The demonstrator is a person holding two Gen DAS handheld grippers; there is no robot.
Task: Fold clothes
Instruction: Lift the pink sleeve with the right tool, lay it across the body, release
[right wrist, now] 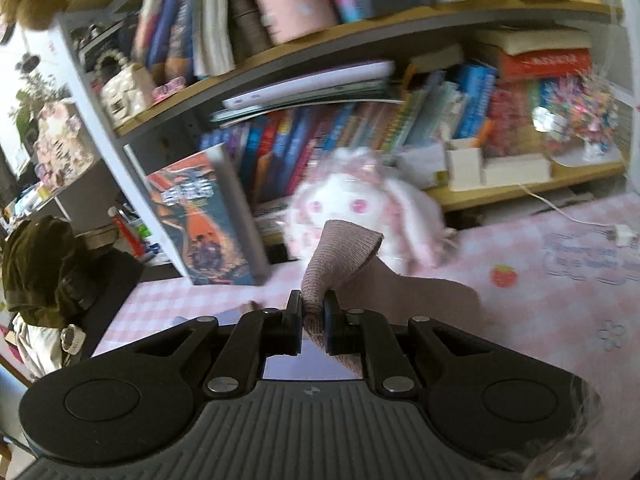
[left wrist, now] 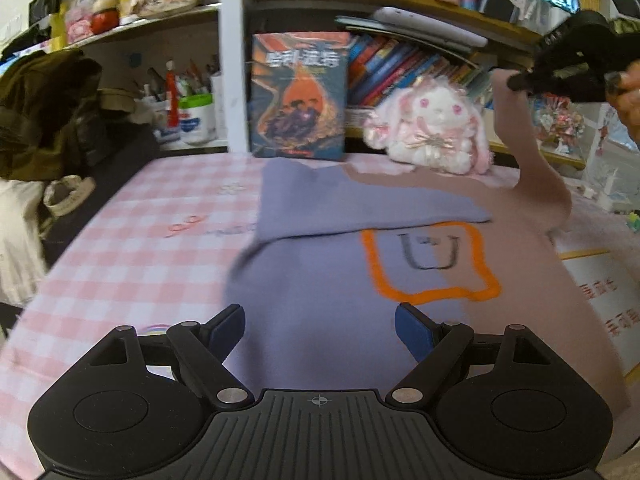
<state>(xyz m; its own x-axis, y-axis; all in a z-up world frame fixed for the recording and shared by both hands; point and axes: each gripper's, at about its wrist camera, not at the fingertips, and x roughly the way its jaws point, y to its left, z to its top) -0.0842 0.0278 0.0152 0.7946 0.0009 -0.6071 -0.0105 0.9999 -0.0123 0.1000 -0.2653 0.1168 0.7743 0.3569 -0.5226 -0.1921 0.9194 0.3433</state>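
The sweater [left wrist: 328,280], half lavender and half dusty pink with an orange outline on its chest, lies spread on the pink-checked bench [left wrist: 132,248], its lavender sleeve folded across the body. My right claw [right wrist: 313,322] is clamped on the pink sleeve cuff [right wrist: 340,252], holding it up off the bench before the plush rabbit [left wrist: 434,124]. My left claw [left wrist: 320,330] hovers over the lavender side, jaws wide apart, empty.

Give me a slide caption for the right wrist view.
Right gripper shut on a lifted pink sleeve, plush bunny behind.
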